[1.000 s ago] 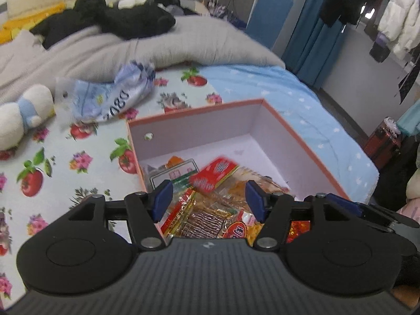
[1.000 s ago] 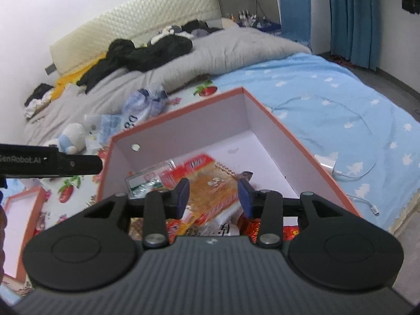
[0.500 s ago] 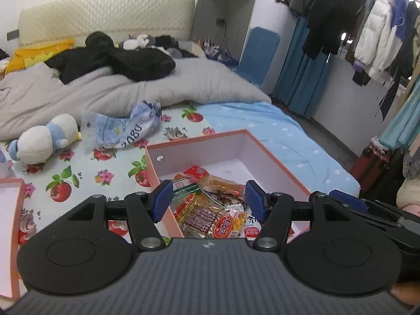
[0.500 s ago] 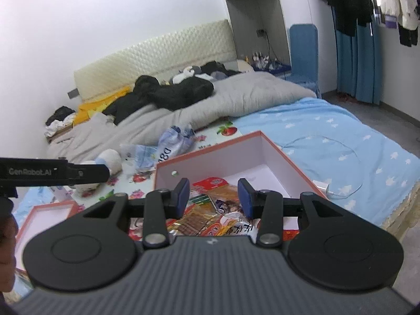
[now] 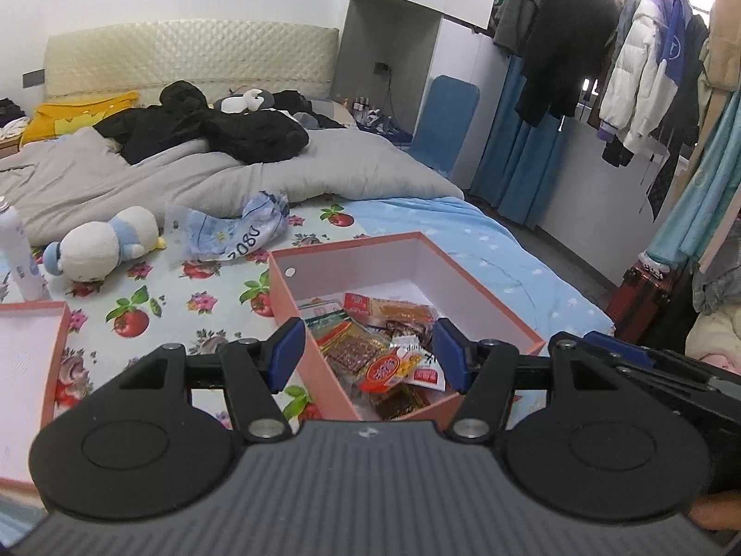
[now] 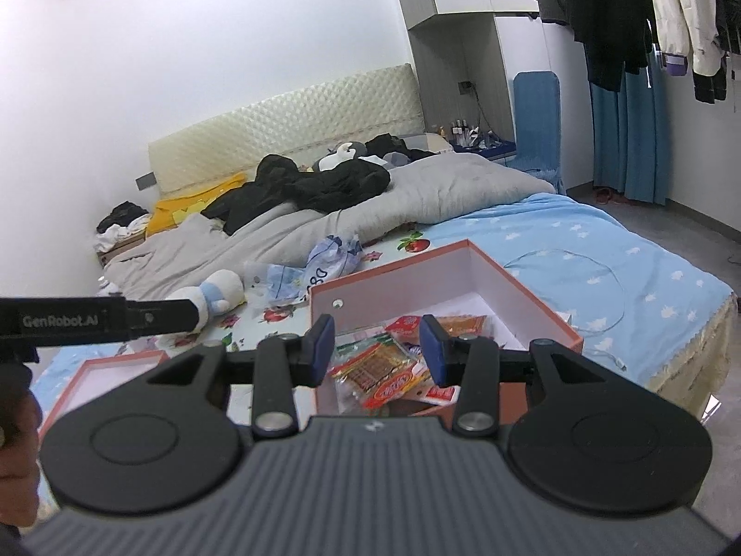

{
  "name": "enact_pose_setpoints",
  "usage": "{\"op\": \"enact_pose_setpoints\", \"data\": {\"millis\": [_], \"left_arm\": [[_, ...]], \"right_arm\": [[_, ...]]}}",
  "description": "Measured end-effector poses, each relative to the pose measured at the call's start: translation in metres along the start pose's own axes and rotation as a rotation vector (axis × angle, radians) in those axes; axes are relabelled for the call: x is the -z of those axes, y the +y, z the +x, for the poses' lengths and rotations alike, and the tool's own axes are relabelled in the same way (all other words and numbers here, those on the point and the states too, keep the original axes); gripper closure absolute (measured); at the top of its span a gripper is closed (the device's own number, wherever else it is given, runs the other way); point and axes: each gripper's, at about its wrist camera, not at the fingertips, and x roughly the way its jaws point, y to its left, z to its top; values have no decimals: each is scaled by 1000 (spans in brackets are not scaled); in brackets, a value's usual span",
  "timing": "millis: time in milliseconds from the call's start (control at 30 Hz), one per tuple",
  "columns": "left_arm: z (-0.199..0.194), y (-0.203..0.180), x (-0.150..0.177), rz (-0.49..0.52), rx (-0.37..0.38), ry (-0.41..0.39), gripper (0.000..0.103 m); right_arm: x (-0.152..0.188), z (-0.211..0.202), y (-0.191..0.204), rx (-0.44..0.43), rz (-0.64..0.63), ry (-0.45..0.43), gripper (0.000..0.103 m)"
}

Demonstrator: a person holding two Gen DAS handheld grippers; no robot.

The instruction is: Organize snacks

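An orange-pink box (image 5: 352,255) (image 6: 407,273) with a white inside sits on the bed. Several snack packets (image 5: 384,352) (image 6: 393,370) lie piled in its near corner. My left gripper (image 5: 368,352) hangs open above and short of the box, with nothing between its blue pads. My right gripper (image 6: 375,347) is open too, a narrower gap, empty, also held back above the box. The box lid (image 5: 28,370) (image 6: 116,375) lies upside down on the bed to the left.
A plush toy (image 5: 102,243), a crumpled blue-white plastic bag (image 5: 231,231) and a white bottle (image 5: 18,255) lie on the flowered sheet. Grey duvet and black clothes are behind. A white cable (image 6: 597,296) lies on the blue sheet. Coats (image 5: 648,46) hang on the right.
Both grippers have pulled back and risen away from the box, so it looks smaller and more of the room shows. Jaw gaps are unchanged; the snacks stay in the box.
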Motion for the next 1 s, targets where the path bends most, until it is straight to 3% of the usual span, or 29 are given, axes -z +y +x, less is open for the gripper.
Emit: {"op": "enact_pose_setpoints", "data": {"millis": [300,1000], "left_arm": [[-23,15,36,-47,-35,4,36],[10,41,61,-111,-74,52,37]], "right_arm": [[22,-14,8,-15,-17,0,59],[47,11,9,-7,-27,77,60]]}}
